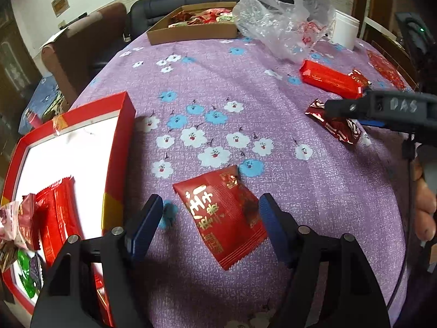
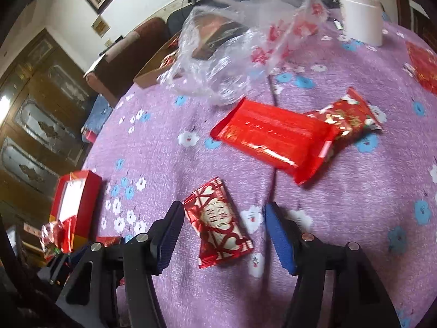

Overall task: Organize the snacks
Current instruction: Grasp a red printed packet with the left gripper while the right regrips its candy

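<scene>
My left gripper [image 1: 211, 205] is open just above a flat red snack packet [image 1: 221, 214] with gold lettering that lies on the purple flowered tablecloth [image 1: 207, 82], between the jaws. To its left is a red box [image 1: 120, 147] with a white floor holding several snack packets [image 1: 54, 218]. My right gripper [image 2: 222, 216] is open over a small red and cream candy packet [image 2: 218, 221], which lies between its fingers. That gripper also shows in the left wrist view [image 1: 341, 108] over the same candy [image 1: 338, 127]. A long red packet [image 2: 270, 139] and a red patterned packet [image 2: 347, 114] lie beyond.
A cardboard tray [image 1: 191, 34] with snacks stands at the table's far edge. A crumpled clear plastic bag [image 1: 284, 24] and a white tub [image 1: 344, 28] stand at the far right. Another red packet [image 1: 386, 68] lies by the right edge. Sofas stand behind the table.
</scene>
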